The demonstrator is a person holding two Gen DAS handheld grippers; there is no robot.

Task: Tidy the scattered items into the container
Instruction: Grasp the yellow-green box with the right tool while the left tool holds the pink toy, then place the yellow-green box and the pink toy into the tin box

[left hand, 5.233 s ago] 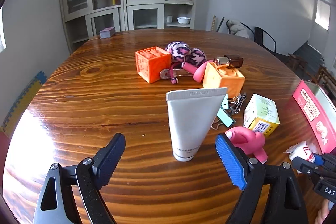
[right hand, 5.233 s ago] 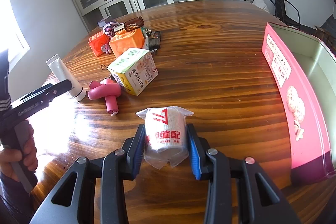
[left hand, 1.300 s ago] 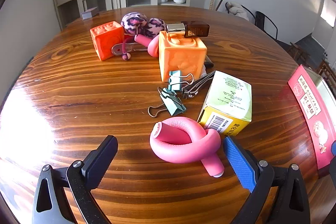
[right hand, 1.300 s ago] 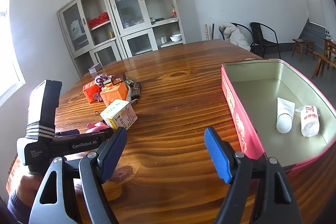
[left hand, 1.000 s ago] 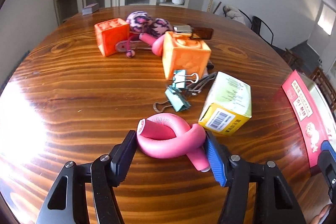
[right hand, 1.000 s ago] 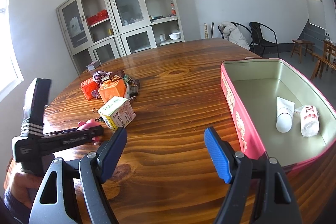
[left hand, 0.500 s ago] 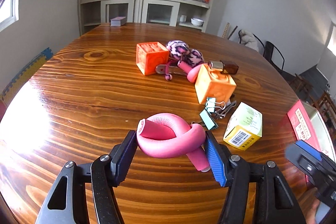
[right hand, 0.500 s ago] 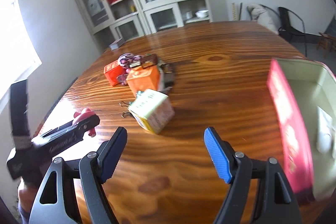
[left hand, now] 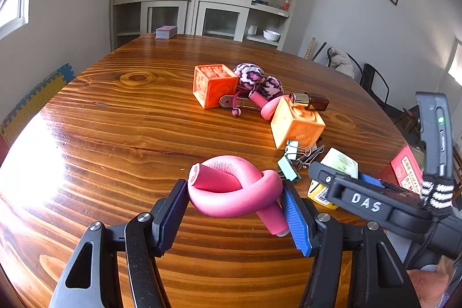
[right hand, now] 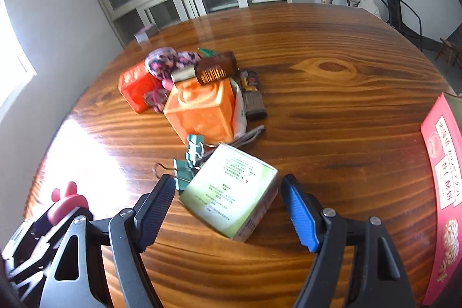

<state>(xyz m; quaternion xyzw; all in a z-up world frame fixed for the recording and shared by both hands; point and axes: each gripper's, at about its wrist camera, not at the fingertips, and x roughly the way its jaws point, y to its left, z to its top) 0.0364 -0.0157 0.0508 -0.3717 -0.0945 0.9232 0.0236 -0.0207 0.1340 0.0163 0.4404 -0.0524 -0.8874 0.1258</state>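
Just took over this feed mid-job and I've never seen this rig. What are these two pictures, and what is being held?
No robot here: a person carries a two-finger clamp in each hand, each with a wide-angle camera looking along its fingers. The left-hand view shows the left gripper squeezing a knotted pink foam roller. The right-hand view shows the right gripper, its fingers just closing in around a green-and-white carton on the wooden table but not yet pressing it. Behind lie binder clips, two orange cubes, a brown bottle and a fuzzy purple thing. The red tin at right is the container.

Glossy wooden table [right hand: 332,94] bearing cubes, clips, carton [right hand: 231,192] (perhaps more behind)
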